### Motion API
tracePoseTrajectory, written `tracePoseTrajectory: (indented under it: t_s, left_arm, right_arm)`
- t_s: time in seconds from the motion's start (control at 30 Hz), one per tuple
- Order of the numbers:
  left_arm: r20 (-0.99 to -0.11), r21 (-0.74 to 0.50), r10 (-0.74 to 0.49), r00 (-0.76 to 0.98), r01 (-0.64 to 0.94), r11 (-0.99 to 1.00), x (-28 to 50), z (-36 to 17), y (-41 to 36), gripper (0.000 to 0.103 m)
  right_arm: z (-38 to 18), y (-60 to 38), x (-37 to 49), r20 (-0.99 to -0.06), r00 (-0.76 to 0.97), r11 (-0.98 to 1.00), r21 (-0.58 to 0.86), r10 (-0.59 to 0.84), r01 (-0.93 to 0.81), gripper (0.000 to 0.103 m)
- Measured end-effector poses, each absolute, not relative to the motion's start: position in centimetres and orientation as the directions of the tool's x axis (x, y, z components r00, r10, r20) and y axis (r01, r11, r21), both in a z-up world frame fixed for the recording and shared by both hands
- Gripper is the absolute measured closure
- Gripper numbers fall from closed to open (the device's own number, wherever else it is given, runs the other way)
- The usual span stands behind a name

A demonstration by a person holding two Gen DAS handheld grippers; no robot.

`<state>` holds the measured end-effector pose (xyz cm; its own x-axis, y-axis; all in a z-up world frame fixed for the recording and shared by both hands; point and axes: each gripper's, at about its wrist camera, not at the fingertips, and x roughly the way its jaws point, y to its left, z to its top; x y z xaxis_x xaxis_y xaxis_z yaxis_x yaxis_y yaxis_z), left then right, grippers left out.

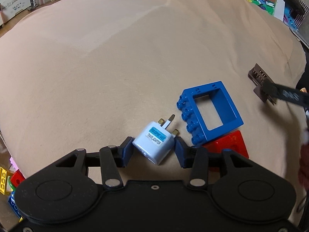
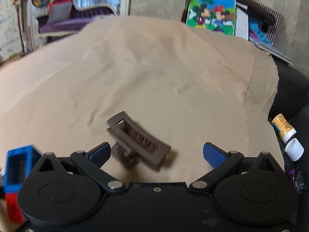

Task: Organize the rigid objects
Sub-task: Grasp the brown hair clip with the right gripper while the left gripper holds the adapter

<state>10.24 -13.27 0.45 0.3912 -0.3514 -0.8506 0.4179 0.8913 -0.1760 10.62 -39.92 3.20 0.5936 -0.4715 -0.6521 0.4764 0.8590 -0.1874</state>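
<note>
In the left wrist view my left gripper (image 1: pixel 154 150) has its blue pads on both sides of a white travel plug adapter (image 1: pixel 153 144) with a blue label, lying on the tan cloth (image 1: pixel 115 67). The pads touch or nearly touch it. A blue window-frame brick (image 1: pixel 209 113) and a red brick (image 1: pixel 229 147) lie just right of it. In the right wrist view my right gripper (image 2: pixel 156 154) is open wide, with a brown hair claw clip (image 2: pixel 138 145) between its fingers, blurred, beside the left pad. The clip also shows in the left wrist view (image 1: pixel 260 83).
A Mickey Mouse picture book (image 2: pixel 211 13) and other books stand at the far right edge. Small bottles (image 2: pixel 283 128) and a white cap (image 2: pixel 294 149) lie off the cloth at right. Several colored bricks (image 1: pixel 11 181) sit at the left edge. The blue brick also appears left (image 2: pixel 18 166).
</note>
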Motion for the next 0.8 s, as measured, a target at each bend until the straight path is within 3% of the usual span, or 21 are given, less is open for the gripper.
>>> tracePoseTrajectory:
  t_s: [0.13,0.23,0.5,0.8]
  left_arm:
    - [-0.854,-0.167,-0.348,0.387,0.430,0.887,10.8,0.1,-14.1,0.056]
    - [-0.847,-0.191,-0.368,0.383,0.427,0.884,10.9,0.0,-13.6,0.058]
    - [-0.838,-0.313,-0.429,0.338,0.348,0.884,9.5,-0.2,-10.3,0.059]
    - [-0.880,-0.256,-0.319,0.351,0.215,0.942,7.0,-1.2,-5.7,0.059]
  right_arm:
    - [2.1,-40.7,13.2,-0.688,0.561,0.861,-0.193,-0.460,0.471,0.004]
    - [1.6,-40.7,13.3,-0.726,0.565,0.874,-0.102,-0.392,0.475,0.029]
    - [2.3,-38.2,8.6,-0.770,0.516,0.863,-0.086,-0.375,0.499,0.029]
    - [4.0,-35.9,2.6,-0.766,0.556,0.842,0.034,-0.324,0.538,0.029]
